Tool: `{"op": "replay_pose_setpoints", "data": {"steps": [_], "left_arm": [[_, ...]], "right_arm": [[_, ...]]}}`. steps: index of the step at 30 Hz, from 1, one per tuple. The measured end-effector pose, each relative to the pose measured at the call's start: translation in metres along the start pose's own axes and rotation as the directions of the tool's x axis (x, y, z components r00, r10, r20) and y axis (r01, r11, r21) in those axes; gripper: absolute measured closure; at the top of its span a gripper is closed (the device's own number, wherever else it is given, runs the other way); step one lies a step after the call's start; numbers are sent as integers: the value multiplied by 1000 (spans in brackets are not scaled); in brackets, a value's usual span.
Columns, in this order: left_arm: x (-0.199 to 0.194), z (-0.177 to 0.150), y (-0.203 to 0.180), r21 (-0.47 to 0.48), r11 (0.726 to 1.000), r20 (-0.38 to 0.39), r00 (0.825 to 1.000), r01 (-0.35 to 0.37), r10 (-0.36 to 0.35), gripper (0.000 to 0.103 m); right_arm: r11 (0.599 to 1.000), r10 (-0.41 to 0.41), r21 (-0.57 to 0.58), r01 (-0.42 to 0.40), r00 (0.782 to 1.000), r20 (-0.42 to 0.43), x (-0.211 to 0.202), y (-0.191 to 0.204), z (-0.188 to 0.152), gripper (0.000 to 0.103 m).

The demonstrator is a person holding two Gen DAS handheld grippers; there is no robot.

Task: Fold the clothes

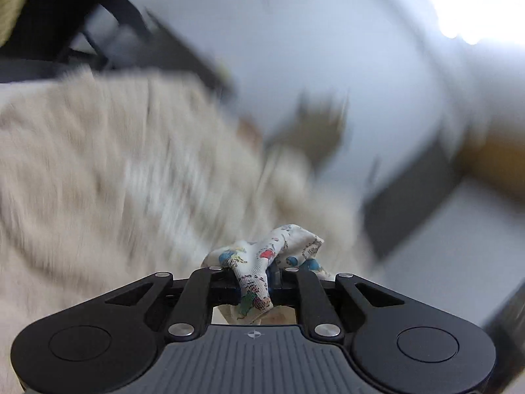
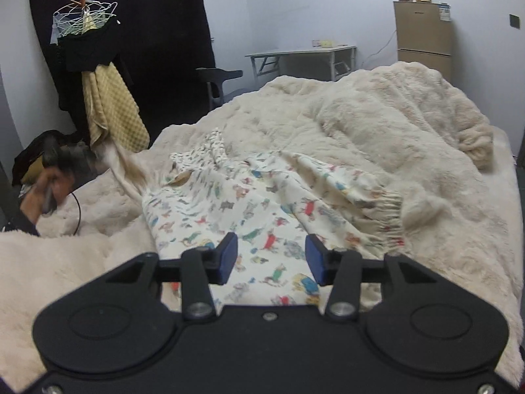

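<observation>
Right wrist view: a shaggy cream fleece blanket (image 2: 377,124) lies heaped over the bed, and on it sprawls thin cotton cartoon-print clothing (image 2: 262,203) with an elastic-gathered cuff. Right gripper (image 2: 270,257) hovers above the print, blue pads parted, gripping nothing. Left gripper (image 1: 254,274) is clenched on a bunched fold of printed fabric (image 1: 262,262).
</observation>
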State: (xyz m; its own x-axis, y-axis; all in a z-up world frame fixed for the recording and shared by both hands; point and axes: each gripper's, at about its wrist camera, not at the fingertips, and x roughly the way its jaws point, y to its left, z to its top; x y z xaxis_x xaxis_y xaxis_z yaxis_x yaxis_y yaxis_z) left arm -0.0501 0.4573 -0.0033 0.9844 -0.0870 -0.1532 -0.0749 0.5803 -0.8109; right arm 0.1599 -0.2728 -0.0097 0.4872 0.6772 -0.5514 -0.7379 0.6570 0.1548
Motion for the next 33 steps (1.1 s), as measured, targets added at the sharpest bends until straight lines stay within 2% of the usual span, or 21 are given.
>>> {"op": "replay_pose_setpoints", "data": {"steps": [2,3,4,6,8,9,10,11,12,13,14,16,21,23,24,27,28,29,30,31,33], "left_arm": [[-10,24,0,-32,999,74,996,-38,40,93],[-10,29,-1,-39,995,95,991,-90,93,92],[-6,31,0,-35,984,95,980,-173,175,91],[0,27,11,-51,967,72,965,-251,254,85],[9,12,34,-76,945,1,948,-318,319,80],[13,4,46,-87,932,-37,936,-352,350,71],[13,-8,59,-94,910,-56,914,-405,401,56],[10,-18,70,-102,885,-52,891,-454,451,50],[7,-22,76,-109,873,-45,879,-476,474,46],[-2,-29,86,-133,846,-21,855,-517,519,46],[-9,-31,94,-156,829,-10,840,-538,543,46],[-20,-30,100,-164,824,1,835,-543,551,46],[-15,-39,75,-56,897,-50,898,-439,437,38],[0,-49,59,-6,920,-91,916,-393,391,37],[9,-55,52,18,923,-111,917,-383,383,35],[45,-76,38,136,895,-169,881,-424,443,33],[62,-83,38,189,855,-161,843,-484,513,33],[75,-87,41,219,813,-145,806,-539,574,34],[78,-89,45,224,796,-138,790,-563,598,43],[84,-92,51,216,780,-115,778,-587,618,67],[82,-90,61,182,793,-80,795,-582,602,100]], "right_arm": [[1000,4,-11,-4,1000,-1,2,0,0,59],[1000,9,-19,-9,1000,-5,4,0,-1,58],[999,19,-32,-20,1000,-14,6,3,-2,58],[996,39,-76,-42,998,-44,10,11,-8,55],[990,60,-123,-69,995,-80,13,19,-16,51],[986,65,-146,-79,993,-99,13,22,-21,51],[981,68,-174,-88,991,-119,12,27,-26,50],[978,66,-190,-91,989,-132,11,30,-30,50],[975,62,-202,-89,988,-140,9,32,-32,50],[972,57,-217,-88,988,-146,4,33,-34,50],[970,55,-228,-88,987,-150,1,33,-35,48],[966,42,-246,-79,987,-155,-6,32,-34,45],[975,6,-218,-33,993,-121,-24,20,-31,44],[977,6,-212,-31,993,-116,-24,17,-31,44],[975,3,-220,-29,993,-119,-23,17,-32,44],[963,-19,-268,-18,991,-134,-20,20,-37,43],[957,-33,-289,-9,990,-141,-19,20,-40,43],[953,-44,-303,-1,989,-143,-18,21,-43,42],[946,-61,-325,13,989,-137,-16,20,-47,42],[938,-75,-346,27,989,-126,-13,20,-52,41],[930,-86,-366,43,991,-101,-8,20,-58,41]]}}
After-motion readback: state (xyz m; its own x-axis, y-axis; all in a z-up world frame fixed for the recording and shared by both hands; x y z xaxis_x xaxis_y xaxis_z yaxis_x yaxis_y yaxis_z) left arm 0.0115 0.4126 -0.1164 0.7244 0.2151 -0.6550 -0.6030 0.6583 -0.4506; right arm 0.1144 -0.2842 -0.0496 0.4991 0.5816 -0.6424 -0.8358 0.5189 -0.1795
